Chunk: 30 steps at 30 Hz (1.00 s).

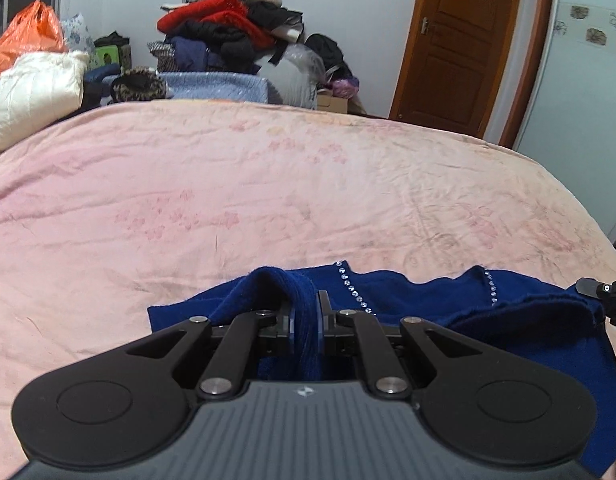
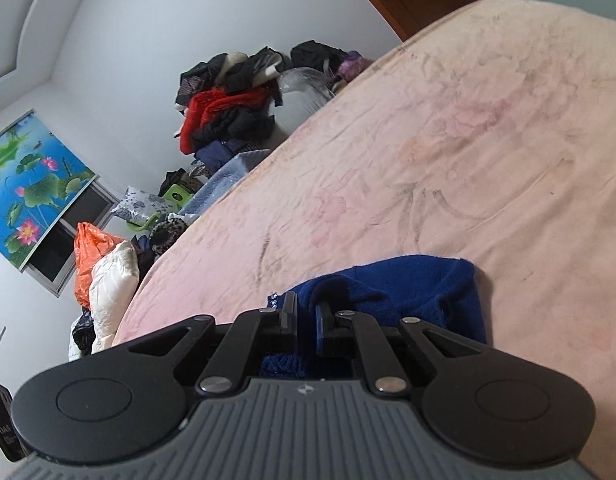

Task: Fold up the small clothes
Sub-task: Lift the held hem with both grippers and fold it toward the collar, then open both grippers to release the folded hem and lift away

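Left claw [image 1: 306, 316] and right claw [image 2: 306, 320]: we are pinching the blue knit garment [image 1: 408, 300] over the bed [image 1: 268, 184]; uneven pulling is risking slipped fabric.

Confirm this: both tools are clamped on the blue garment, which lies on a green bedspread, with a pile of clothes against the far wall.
Not quite. The bedspread is pink, not green, as the left wrist view shows. The rest holds: the left tool and right tool are each shut on the blue garment, and the pile of clothes sits against the far wall.
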### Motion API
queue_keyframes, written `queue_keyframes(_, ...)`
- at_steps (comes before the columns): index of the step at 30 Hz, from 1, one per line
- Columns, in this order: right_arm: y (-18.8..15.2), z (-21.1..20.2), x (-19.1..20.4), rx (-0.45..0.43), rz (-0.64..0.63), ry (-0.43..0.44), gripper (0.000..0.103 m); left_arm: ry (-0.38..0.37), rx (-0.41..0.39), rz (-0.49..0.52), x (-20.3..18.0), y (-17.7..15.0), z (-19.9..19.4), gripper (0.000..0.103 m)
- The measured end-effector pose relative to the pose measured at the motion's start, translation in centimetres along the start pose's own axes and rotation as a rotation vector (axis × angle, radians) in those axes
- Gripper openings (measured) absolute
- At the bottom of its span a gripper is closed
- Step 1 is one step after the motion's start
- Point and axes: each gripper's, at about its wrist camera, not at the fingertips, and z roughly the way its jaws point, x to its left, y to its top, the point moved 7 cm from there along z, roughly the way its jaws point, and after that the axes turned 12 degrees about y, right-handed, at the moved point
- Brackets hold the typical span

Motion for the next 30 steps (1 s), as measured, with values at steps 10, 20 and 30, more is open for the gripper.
queue_keyframes(10, 0.4, 3.2, -2.6, 0.025, 0.114, -0.037, 0.018, -0.044, 0.143, -0.161, 1.7, 0.3, 3.4, 0.012)
queue_keyframes(20, 0.7, 4.1, -2.5, 0.038, 0.124, -0.040, 0.052, -0.010, 0.155, -0.318, 5.6, 1.0, 3.4, 0.027)
queue_keyframes(30, 2.6, 3.0, 0.5, -0.047, -0.064, -0.078, 0.062, 0.047, 0.106, -0.201, 7.0, 1.0, 1.0, 0.056)
